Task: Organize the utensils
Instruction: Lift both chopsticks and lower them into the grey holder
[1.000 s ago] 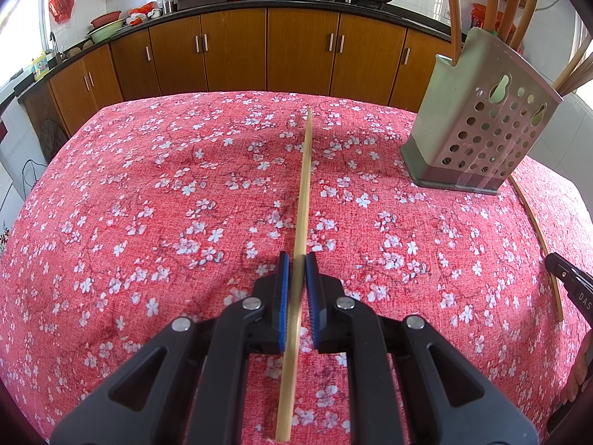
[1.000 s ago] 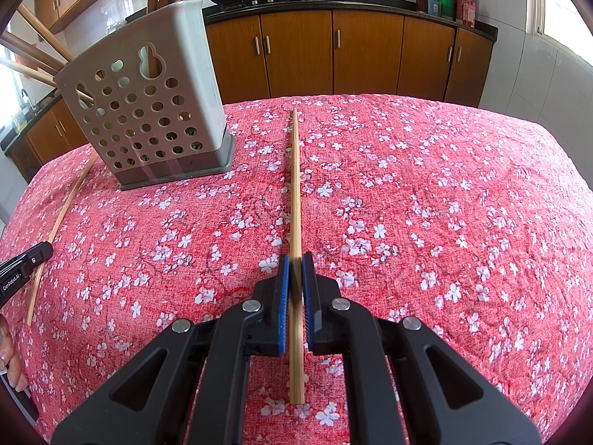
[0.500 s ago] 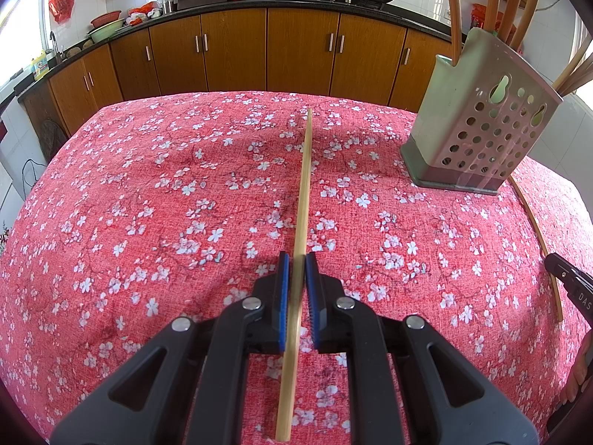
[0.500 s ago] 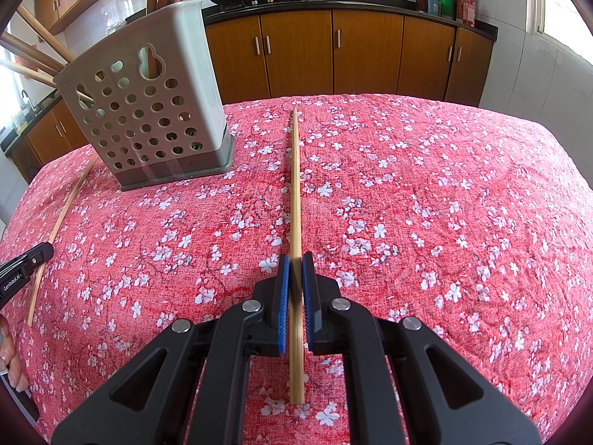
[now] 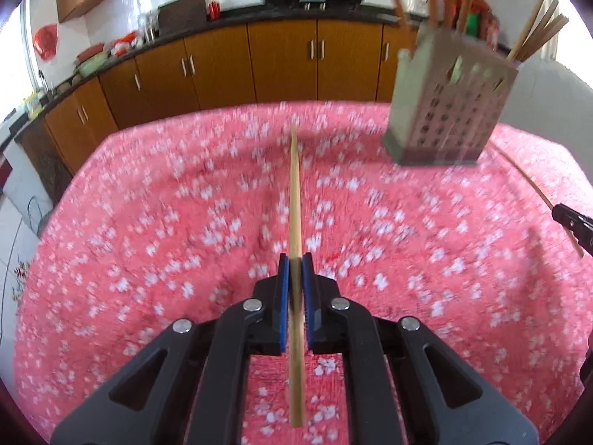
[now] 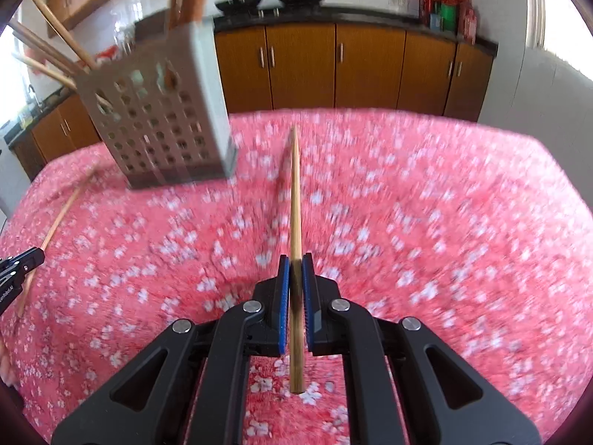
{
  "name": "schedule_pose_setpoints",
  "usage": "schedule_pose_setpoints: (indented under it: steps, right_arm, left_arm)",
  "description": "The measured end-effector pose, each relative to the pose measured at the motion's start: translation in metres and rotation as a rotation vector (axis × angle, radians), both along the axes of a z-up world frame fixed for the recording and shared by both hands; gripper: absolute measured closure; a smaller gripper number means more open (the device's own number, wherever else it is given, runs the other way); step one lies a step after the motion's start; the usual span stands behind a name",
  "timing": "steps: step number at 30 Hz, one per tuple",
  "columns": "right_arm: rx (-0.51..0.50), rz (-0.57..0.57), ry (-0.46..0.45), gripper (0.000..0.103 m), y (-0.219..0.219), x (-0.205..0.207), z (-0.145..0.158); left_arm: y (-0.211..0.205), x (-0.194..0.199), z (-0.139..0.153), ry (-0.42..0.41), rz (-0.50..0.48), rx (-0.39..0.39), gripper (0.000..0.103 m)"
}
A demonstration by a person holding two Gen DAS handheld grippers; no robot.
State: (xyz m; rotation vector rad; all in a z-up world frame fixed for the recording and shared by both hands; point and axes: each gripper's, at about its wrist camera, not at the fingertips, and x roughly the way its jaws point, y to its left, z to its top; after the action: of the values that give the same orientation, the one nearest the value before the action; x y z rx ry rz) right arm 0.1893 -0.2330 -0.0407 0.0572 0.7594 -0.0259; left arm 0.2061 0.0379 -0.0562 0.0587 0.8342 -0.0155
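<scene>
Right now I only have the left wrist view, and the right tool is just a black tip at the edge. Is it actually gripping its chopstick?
Observer: Yes. In the right wrist view the right tool is shut on the chopstick, clamped partway along its length.
Operator: Is anything in front of that chopstick's far tip?
Observer: No. Only the tablecloth lies beyond the tip; the utensil holder stands off to its left in that view.
</scene>
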Motion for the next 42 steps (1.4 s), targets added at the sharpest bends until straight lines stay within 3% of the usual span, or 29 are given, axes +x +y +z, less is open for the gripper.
schedule_pose_setpoints:
  steps: [8, 22, 31, 42]
  right_arm:
    - [0.031, -0.005, -0.229, 0.096, -0.003, -0.025, 0.078]
    - [0.086, 0.008, -0.311, 0.096, -0.017, -0.025, 0.109]
    - [0.158, 0.075, -0.491, 0.096, -0.01, -0.043, 0.179]
    - [0.191, 0.089, -0.7, 0.096, 0.006, -0.027, 0.228]
  left_arm:
    - [0.007, -0.017, 0.081, -0.185, -0.022, -0.138, 0.095]
    - [-0.002, -0.018, 0.112, -0.239, -0.044, -0.19, 0.095]
    - [-0.022, -0.037, 0.175, -0.356, -0.137, -0.25, 0.095]
    - [-0.058, -0.021, 0.242, -0.524, -0.198, -0.305, 0.095]
